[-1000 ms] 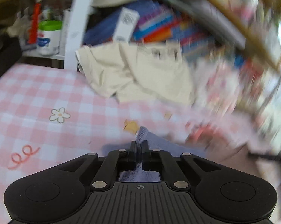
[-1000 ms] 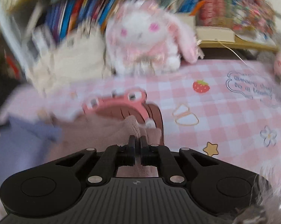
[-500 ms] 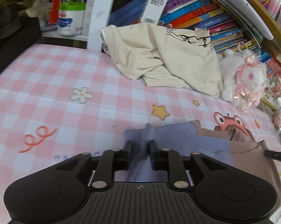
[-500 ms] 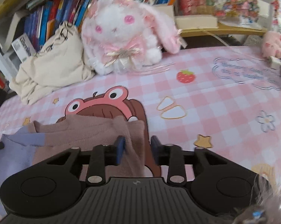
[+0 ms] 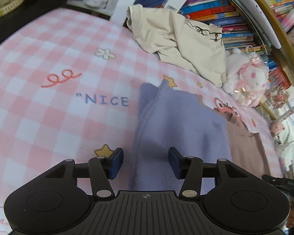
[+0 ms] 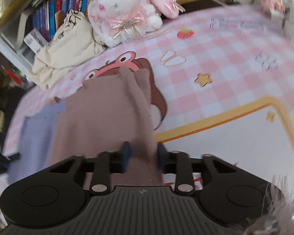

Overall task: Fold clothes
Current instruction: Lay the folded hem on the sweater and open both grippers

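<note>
Garment: soft matt knit cloth.

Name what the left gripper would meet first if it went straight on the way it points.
Probably the lilac part of the sweater, lying flat just ahead of the open left gripper; depth is hard to judge.

Two close wrist views, shared garment

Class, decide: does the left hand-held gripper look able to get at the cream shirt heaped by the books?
Probably yes. The left hand-held gripper is open, and only the flat lilac and brown garment and bare checked sheet lie before the cream shirt.
</note>
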{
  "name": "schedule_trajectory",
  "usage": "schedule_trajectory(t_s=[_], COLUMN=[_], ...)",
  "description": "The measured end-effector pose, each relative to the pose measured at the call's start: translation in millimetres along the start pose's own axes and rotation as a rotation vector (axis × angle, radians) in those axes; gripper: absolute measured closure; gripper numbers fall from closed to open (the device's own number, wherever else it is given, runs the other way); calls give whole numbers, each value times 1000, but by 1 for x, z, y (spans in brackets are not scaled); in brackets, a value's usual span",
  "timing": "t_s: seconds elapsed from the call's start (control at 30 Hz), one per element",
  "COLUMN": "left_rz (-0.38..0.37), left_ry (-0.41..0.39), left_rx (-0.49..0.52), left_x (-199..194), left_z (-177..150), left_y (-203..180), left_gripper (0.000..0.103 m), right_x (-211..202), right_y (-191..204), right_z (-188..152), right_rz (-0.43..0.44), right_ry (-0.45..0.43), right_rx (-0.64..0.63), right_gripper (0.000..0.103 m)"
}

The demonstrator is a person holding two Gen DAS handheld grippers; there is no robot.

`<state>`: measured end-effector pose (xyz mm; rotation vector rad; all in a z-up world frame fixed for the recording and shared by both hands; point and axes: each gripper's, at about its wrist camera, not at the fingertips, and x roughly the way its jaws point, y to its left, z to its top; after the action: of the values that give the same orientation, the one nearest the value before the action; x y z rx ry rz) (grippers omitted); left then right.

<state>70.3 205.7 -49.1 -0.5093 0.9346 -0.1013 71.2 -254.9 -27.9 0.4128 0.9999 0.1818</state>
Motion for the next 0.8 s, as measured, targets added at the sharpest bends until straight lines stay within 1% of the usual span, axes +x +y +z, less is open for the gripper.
schedule_trajectory(t_s=[0.03, 0.07, 0.2, 0.37, 0.47, 0.5, 0.53, 0.6, 0.63, 0.67, 0.7, 0.77, 0.8], left_rz=[-13, -18, 7, 20, 37, 47, 60, 74, 78, 82, 84, 85, 88], left_ry=[5, 5, -12, -20, -28, -32, -41, -92, -120, -149, -168, -181, -177], left_rx=[-10, -20, -47, -31, -18, -12, -6, 20, 35, 50, 66, 98, 109], left_x=[2, 3, 4, 4, 2, 1, -2, -14, -21, -28, -34, -44, -47], left_z=[1, 1, 5, 7, 6, 6, 5, 1, -1, -3, -5, -10, -14], left_y=[0, 1, 3, 3, 0, -1, -4, -11, -15, -19, -23, -31, -33], left_gripper=[65, 66, 66, 66, 63, 62, 62, 61, 59, 54, 53, 52, 48], right_x=[2, 3, 6, 12, 11, 9, 7, 2, -2, -6, -10, -19, -23], right_y=[1, 3, 15, 15, 17, 19, 20, 24, 26, 29, 33, 40, 44], right_z=[0, 0, -1, -1, -1, -2, -3, -6, -8, -11, -15, -23, -28], right_rz=[-2, -6, -30, -22, -35, -45, -55, -73, -83, -93, -103, -128, -142], right_ry=[0, -3, -11, -34, -40, -44, -48, -64, -75, -87, -99, -125, -134], right_rx=[14, 15, -12, 16, -3, -9, -16, -34, -46, -66, -86, -146, -175], right_gripper=[80, 80, 80, 80, 77, 72, 65, 60, 54, 46, 43, 34, 32])
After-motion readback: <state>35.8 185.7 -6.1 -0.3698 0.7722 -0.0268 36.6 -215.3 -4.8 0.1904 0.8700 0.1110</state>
